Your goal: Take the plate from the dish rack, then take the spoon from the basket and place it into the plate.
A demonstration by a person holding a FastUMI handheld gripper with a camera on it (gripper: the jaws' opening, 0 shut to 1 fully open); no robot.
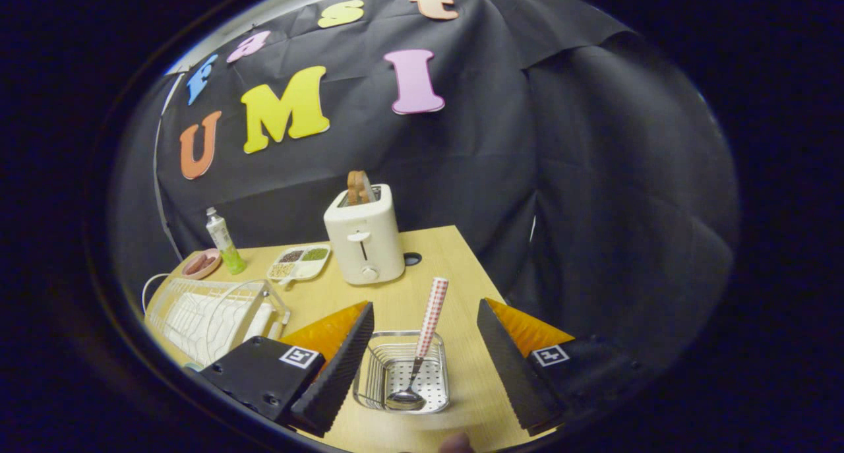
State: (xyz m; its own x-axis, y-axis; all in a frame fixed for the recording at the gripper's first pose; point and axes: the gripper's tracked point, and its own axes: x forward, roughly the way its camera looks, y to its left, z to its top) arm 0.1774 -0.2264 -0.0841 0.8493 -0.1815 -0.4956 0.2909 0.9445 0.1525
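Low in the frame, the hand-held gripper (425, 367) hangs spread wide, pinching nothing. Between its fingers sits the basket (402, 374), the spoon (422, 347) leaning upright inside. Left of them stands the dish rack (204, 314) on the worktop (455, 255). Closing off-centre could catch the basket's rim, tipping it.

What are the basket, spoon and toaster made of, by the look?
Basket, between the open gripper fingers: shiny metal, likely steel; wire sides, perforated floor.
Spoon, leaning inside it: polished metal bowl and neck that reflect light; checked handle looks like plastic or ceramic, cannot tell which.
Toaster: cream shell, smooth soft sheen, probably plastic or painted metal.
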